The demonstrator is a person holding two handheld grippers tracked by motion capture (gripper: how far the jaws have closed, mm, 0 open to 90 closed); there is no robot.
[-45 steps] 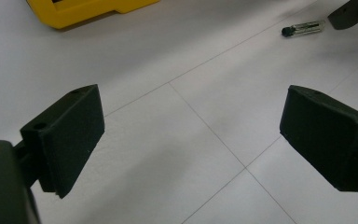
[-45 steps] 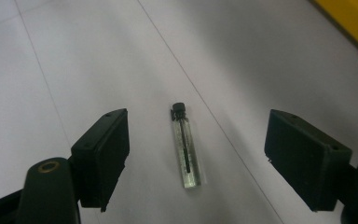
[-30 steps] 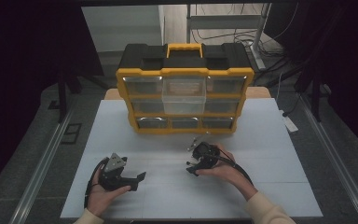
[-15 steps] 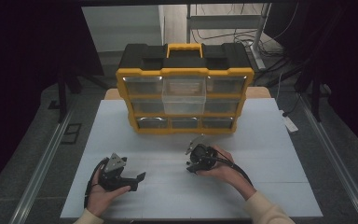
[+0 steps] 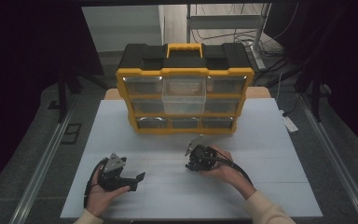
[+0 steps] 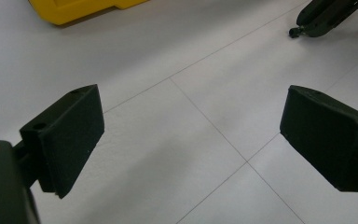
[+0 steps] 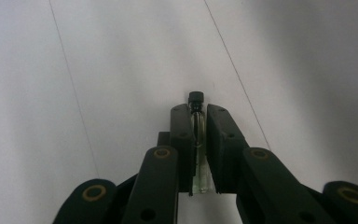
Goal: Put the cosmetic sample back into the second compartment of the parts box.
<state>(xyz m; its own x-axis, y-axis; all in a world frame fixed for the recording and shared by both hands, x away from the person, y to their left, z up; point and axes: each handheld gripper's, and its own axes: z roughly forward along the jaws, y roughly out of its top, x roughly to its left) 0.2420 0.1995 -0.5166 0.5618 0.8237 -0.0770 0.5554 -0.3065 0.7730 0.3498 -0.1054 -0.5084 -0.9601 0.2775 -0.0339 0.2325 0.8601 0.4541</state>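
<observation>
Now the right gripper (image 7: 196, 116) is clenched on a small glass vial (image 7: 198, 140) with a black cap (image 7: 196, 97); the vial lies along the 2 jaws and its cap sticks out past their tips. In the high view this gripper (image 5: 192, 164) is low over the white table (image 5: 270, 140), in front of the organizer. The left gripper (image 6: 191, 135) is released, its 2 jaws stand wide apart with bare table between them. In the high view it (image 5: 139, 179) rests in the left hand (image 5: 101, 193) near the front edge. Behind both stands a yellow and black drawer organizer (image 5: 184, 93), with 1 clear drawer (image 5: 183, 95) in the middle pulled partly out.
</observation>
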